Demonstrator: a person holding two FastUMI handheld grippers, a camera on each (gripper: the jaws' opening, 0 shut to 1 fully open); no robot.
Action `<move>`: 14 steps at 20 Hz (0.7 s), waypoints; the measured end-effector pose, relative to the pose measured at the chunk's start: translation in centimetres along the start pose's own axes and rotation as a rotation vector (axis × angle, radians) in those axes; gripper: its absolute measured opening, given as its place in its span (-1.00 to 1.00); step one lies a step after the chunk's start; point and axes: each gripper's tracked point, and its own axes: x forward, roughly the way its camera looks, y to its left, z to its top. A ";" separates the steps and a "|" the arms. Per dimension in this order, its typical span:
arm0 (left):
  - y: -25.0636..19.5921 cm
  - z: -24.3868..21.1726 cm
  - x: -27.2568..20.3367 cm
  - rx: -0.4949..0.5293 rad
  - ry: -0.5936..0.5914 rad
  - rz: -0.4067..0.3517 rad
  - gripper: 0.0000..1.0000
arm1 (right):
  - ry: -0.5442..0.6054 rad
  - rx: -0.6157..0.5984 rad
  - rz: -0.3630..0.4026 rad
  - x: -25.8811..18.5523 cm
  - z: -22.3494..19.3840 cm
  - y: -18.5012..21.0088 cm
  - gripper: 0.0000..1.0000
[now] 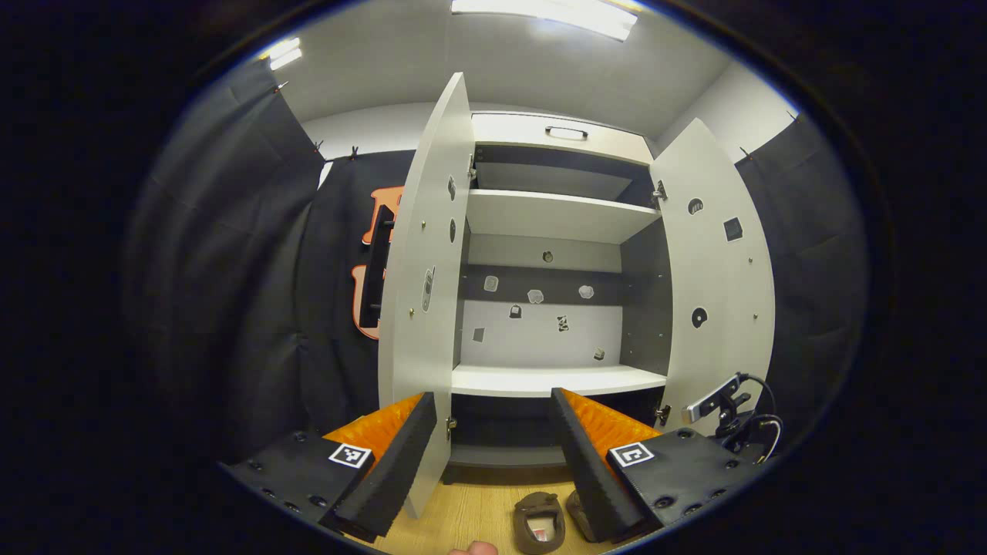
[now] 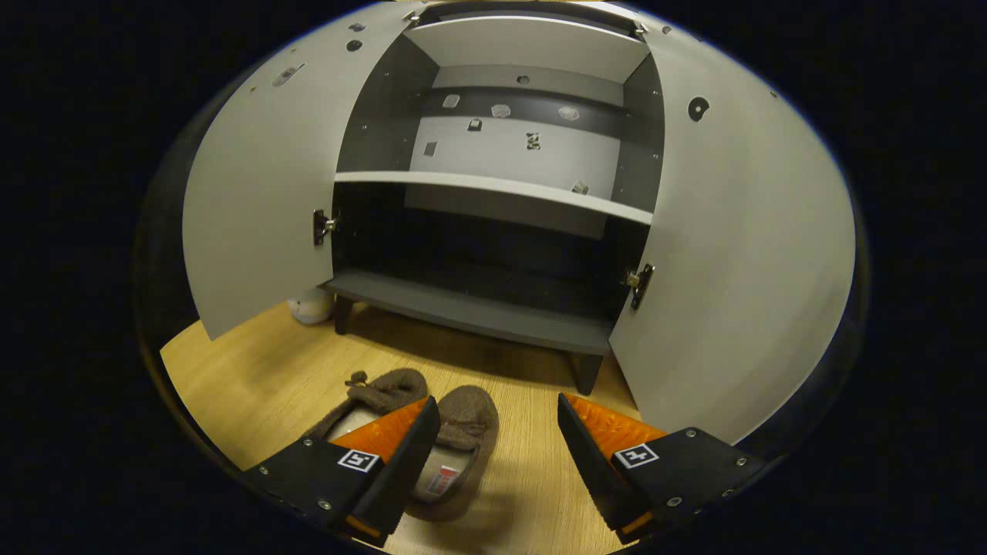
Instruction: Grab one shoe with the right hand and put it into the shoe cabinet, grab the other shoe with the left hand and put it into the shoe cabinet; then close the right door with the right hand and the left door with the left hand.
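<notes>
Two shoes (image 2: 455, 443) side by side on the floor (image 2: 254, 378) before the cabinet (image 2: 478, 308), doors wide, shelves bare. Right gripper (image 2: 497, 455) low over them, fingers spread, holding nothing. Left gripper (image 1: 493, 455) higher, facing the cabinet, likewise agape and unladen.

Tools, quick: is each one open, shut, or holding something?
Left tool: open, holding nothing.
Right tool: open, holding nothing, above the shoes.
</notes>
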 end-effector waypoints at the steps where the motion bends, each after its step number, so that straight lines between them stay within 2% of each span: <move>1: 0.0 0.0 0.0 -0.001 0.001 0.000 0.93 | 0.042 -0.011 0.003 0.3 -1.4 0.2 0.90; 5: 0.3 -0.4 0.0 -0.006 0.003 0.003 0.93 | 0.154 -0.022 0.015 2.4 -5.7 0.9 0.88; 8: 0.4 -0.6 0.0 -0.011 0.008 0.004 0.93 | 0.216 -0.036 0.001 4.0 -7.5 0.9 0.88; 14: 0.3 -1.5 0.1 -0.039 0.033 0.001 0.93 | 0.222 -0.018 0.006 7.9 -7.5 0.8 0.85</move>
